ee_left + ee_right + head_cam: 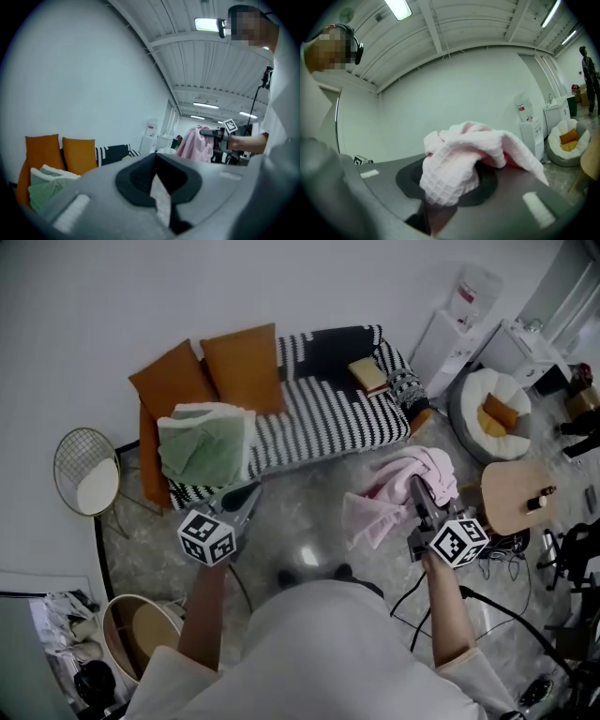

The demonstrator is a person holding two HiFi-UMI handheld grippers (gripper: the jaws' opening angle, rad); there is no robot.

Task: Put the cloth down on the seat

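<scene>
My right gripper [415, 486] is shut on a pink waffle-weave cloth [394, 493], which hangs in a bunch over the floor in front of the sofa's right half. In the right gripper view the cloth [464, 154] spills over the jaws and hides them. The seat [328, 418] is a sofa under a black-and-white striped cover. A folded green and white cloth [202, 442] lies on its left end. My left gripper [251, 491] points at the sofa's front edge below that cloth, jaws together and holding nothing. In the left gripper view the pink cloth [197, 143] hangs at the right.
Two orange cushions [244, 367] lean on the sofa back and a book [368, 374] lies at its right end. A round wire side table [86, 472] stands left. A white beanbag [492, 413], a round wooden table [516, 495] and floor cables [422, 596] are right.
</scene>
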